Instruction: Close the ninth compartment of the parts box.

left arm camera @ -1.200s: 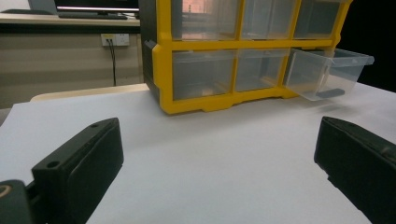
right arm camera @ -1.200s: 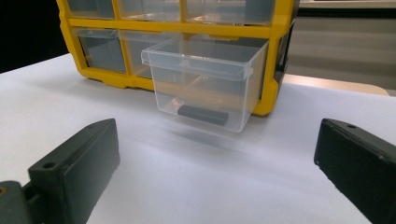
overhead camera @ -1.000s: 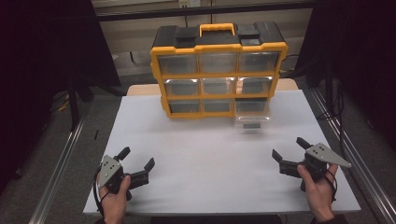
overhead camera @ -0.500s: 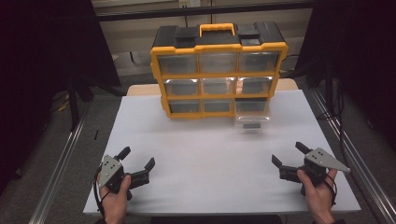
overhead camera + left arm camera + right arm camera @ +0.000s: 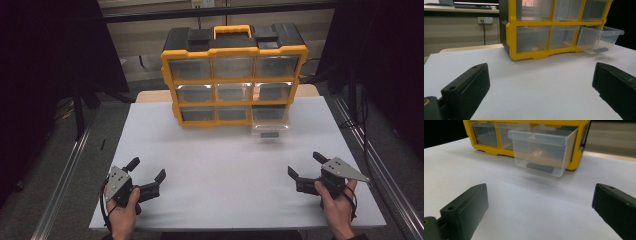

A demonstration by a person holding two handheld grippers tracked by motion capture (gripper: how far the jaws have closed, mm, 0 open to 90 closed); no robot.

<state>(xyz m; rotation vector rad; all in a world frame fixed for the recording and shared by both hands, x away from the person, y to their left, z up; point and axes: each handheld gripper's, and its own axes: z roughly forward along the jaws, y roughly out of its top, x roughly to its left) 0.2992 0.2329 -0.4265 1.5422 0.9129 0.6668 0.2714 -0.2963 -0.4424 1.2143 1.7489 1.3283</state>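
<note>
Resting low in the frame near the worktop's [image 5: 225, 165] front edge, left gripper [image 5: 148, 176] and right gripper [image 5: 305, 166] gape wide; the pulled-out drawer [image 5: 270, 125] sits well apart above.

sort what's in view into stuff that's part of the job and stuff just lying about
Part of the job:
- pulled-out clear drawer, bottom right of the organizer
- dark flat piece inside that drawer
- yellow drawer organizer
- left tongs and right tongs, both open, holding nothing

Just lying about:
- white table
- wall socket behind
</note>
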